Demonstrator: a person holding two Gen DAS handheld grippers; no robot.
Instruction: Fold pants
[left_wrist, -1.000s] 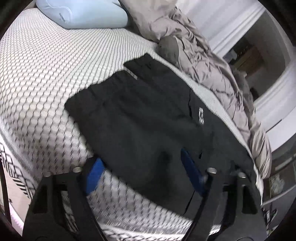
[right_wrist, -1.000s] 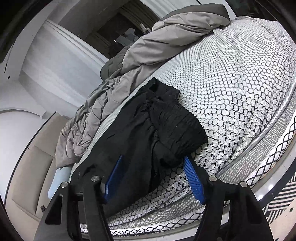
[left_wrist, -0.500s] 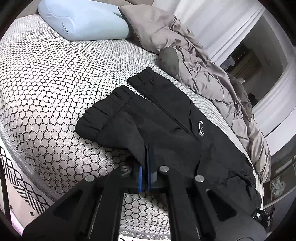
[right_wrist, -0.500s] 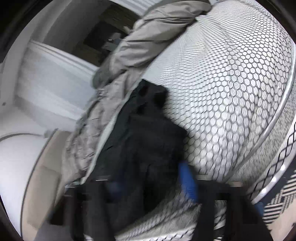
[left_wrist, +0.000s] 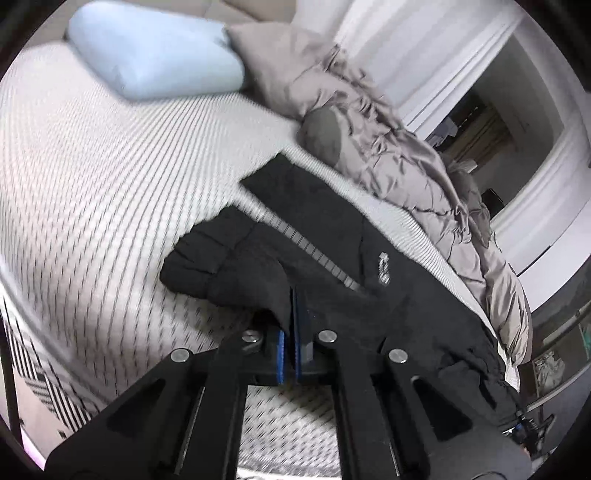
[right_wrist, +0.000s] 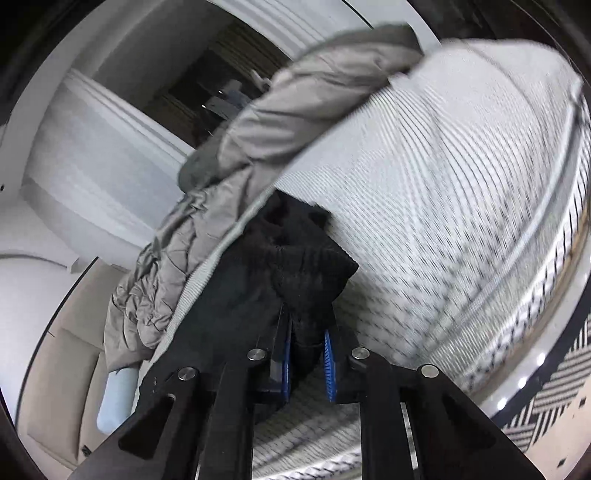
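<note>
Black pants (left_wrist: 332, 243) lie on a bed with a white honeycomb-patterned cover (left_wrist: 92, 192). My left gripper (left_wrist: 293, 314) is shut on the near edge of a pant leg, beside its cuffed end (left_wrist: 199, 266). In the right wrist view the pants (right_wrist: 258, 295) run away along the bed, and my right gripper (right_wrist: 308, 332) is shut on a bunched fold of the elastic waistband (right_wrist: 314, 273). Both views are motion-blurred.
A crumpled grey duvet (left_wrist: 388, 147) lies along the far side of the pants and also shows in the right wrist view (right_wrist: 258, 140). A light blue pillow (left_wrist: 155, 62) sits at the head. The bed's edge and a patterned rug (left_wrist: 44, 387) are below the grippers.
Both grippers went from open to shut on the pants: the left closed first on the leg edge, the right closed on the waistband. Both now lift and move with the fabric.
</note>
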